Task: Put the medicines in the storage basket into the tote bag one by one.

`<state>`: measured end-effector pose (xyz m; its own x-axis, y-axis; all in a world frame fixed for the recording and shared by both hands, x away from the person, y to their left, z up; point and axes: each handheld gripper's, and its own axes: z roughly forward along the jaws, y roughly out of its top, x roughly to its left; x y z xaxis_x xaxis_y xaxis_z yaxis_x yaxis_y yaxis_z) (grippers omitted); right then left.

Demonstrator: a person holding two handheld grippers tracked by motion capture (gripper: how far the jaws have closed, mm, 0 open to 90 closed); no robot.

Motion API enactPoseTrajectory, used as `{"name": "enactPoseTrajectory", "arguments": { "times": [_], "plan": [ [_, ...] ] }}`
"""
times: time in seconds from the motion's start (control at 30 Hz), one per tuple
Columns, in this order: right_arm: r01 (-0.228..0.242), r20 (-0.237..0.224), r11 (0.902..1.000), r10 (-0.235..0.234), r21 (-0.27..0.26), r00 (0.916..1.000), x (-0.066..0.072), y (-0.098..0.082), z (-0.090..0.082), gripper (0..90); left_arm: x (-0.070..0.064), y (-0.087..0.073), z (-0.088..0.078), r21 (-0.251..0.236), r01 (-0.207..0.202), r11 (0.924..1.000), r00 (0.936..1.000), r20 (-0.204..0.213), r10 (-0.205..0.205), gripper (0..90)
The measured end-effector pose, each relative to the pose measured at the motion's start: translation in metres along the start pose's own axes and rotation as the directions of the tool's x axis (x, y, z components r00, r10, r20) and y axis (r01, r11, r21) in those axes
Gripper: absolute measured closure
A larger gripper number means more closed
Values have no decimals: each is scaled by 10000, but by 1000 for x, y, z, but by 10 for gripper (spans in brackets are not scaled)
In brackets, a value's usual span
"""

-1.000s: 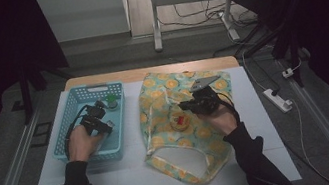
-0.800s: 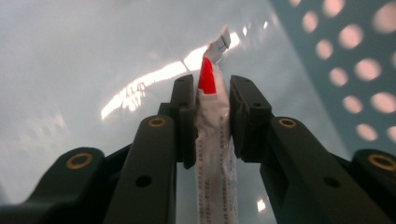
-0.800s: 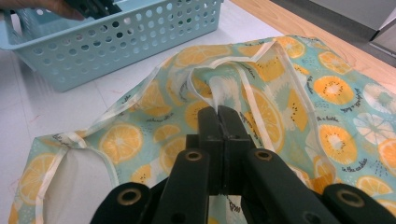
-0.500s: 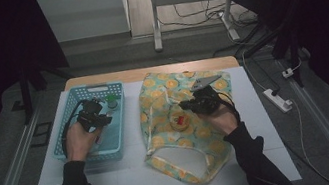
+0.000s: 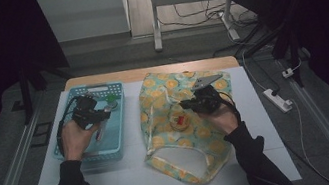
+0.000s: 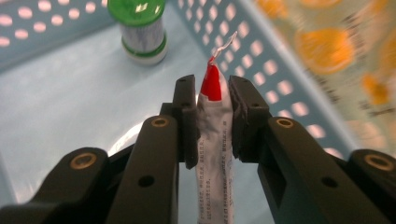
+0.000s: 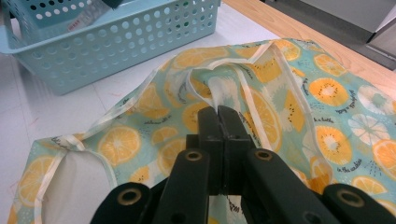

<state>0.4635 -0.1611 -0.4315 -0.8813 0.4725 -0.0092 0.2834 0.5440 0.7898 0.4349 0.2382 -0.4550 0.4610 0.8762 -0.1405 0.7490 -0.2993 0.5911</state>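
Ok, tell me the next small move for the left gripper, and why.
Probably carry the tube sideways toward the fruit-print bag. The left gripper is shut on it above the blue basket, and the right gripper pinches the bag's fabric, seemingly holding it ready.
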Motion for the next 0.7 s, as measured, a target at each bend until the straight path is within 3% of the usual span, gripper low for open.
{"name": "enactPoseTrajectory", "arguments": {
  "times": [0.27,0.43,0.7],
  "plan": [
    [-34,13,10000,34,-12,10000,0,0,1,900,-4,5,-23,-779,28,9970,9981,623,21,741],
    [-36,13,10000,36,-7,10000,1,0,2,900,-15,12,-36,-1091,-139,9939,9938,1083,258,741],
    [-65,28,9999,66,-93,10000,0,1,0,900,-49,23,-46,-1415,-752,9871,9767,1893,1015,740]
  ]
}}
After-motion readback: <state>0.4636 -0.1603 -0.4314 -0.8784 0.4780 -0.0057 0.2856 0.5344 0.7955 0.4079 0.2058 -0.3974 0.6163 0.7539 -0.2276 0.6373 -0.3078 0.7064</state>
